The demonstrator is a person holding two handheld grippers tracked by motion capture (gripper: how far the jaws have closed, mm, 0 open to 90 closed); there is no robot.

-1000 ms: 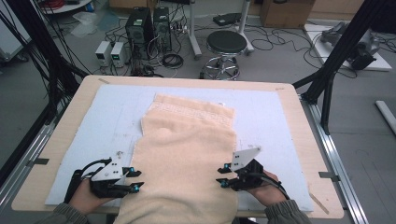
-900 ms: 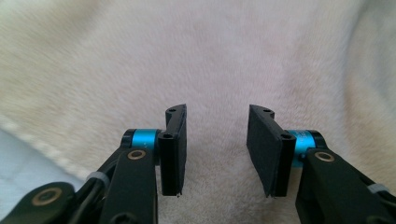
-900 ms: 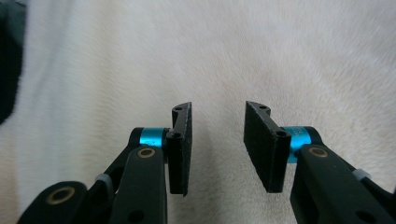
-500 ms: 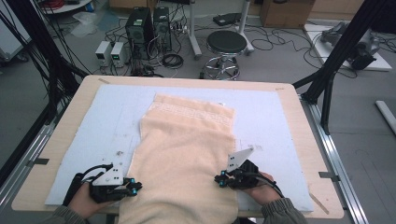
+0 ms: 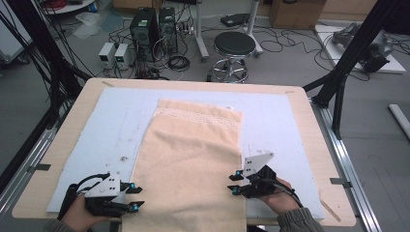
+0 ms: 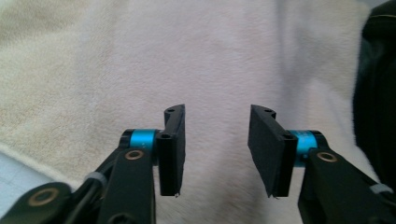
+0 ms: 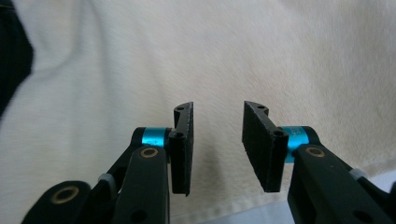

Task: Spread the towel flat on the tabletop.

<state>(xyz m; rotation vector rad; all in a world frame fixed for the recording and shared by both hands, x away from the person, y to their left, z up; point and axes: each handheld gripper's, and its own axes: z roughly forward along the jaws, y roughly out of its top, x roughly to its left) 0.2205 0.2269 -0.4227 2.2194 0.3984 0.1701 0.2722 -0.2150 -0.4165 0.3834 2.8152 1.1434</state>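
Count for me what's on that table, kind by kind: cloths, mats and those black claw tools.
Towel: 1
Mat: 1
Grippers: 2, left gripper and right gripper
Total: 4
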